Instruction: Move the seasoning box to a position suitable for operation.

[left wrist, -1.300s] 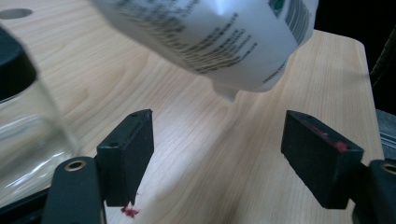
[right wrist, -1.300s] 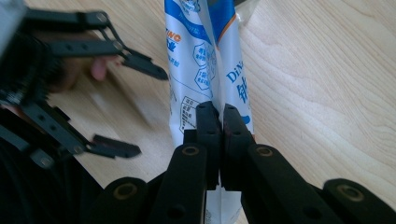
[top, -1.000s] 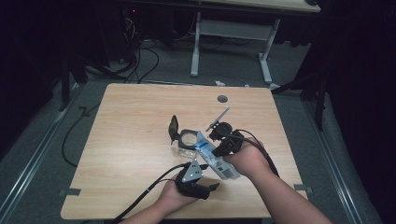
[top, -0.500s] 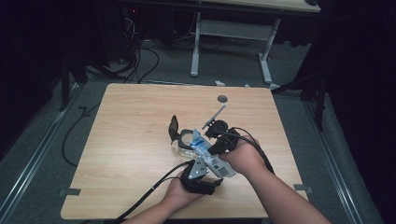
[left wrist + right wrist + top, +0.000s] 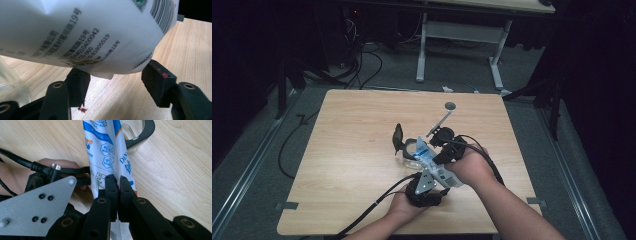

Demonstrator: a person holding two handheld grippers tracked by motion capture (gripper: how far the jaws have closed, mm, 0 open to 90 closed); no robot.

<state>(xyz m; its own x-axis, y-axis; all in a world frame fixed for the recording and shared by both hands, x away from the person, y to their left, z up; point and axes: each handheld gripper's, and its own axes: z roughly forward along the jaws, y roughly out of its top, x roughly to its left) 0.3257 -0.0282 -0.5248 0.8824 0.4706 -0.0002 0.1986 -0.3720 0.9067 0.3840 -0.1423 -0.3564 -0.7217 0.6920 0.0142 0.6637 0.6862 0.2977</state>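
A blue and white printed packet (image 5: pixel 423 155) hangs above the table, and my right gripper (image 5: pixel 433 151) is shut on it. In the right gripper view its jaws (image 5: pixel 118 182) pinch the packet (image 5: pixel 105 150) flat near one end. My left gripper (image 5: pixel 428 171) points up at the packet from the near side. Its jaws have just been closing. In the left gripper view the packet's white bulging underside (image 5: pixel 82 37) sits between and just above the pads (image 5: pixel 156 78), which stand apart with no clear squeeze. A clear glass (image 5: pixel 409 150) stands just beyond the packet.
The glass has a black holder with a raised handle (image 5: pixel 398 136). A thin pale stick (image 5: pixel 438 122) lies behind the right hand, near a round hole (image 5: pixel 450 106) in the wooden table (image 5: pixel 352 125). Cables trail off the near edge. The left gripper's grey plate (image 5: pixel 37 207) shows beside the packet.
The right hand and the packet have shifted slightly toward the glass. The left hand has stayed where it was.
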